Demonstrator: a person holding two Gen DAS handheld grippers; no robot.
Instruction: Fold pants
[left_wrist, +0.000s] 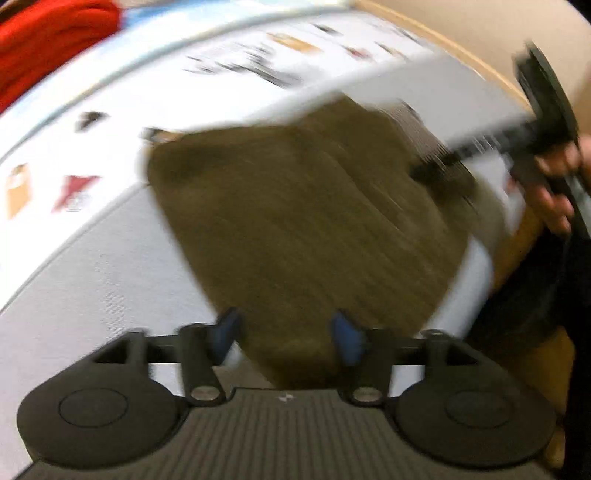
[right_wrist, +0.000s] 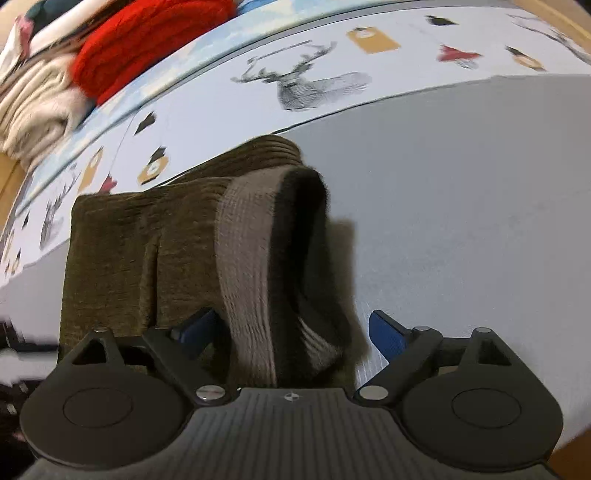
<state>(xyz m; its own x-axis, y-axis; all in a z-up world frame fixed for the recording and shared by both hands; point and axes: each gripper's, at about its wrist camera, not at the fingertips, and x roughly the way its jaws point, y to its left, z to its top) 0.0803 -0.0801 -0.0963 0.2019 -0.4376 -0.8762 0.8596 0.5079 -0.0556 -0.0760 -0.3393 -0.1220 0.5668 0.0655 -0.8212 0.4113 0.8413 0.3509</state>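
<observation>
The olive-brown corduroy pants (left_wrist: 295, 221) lie folded into a compact block on the white table cover (left_wrist: 92, 266). In the right wrist view the pants (right_wrist: 147, 251) show their grey waistband lining (right_wrist: 247, 258) turned up on top. My left gripper (left_wrist: 288, 332) is open, its blue pads on either side of the near edge of the pants; this view is blurred. My right gripper (right_wrist: 291, 332) is open, its fingers astride the waistband end without closing on it. The right gripper also shows in the left wrist view (left_wrist: 443, 162), held by a hand.
A red knit garment (right_wrist: 147, 40) and cream folded clothes (right_wrist: 33, 107) are piled at the far left. A printed cloth with deer and tags (right_wrist: 306, 85) covers the far side. The wooden table edge (left_wrist: 424, 33) runs at the back right.
</observation>
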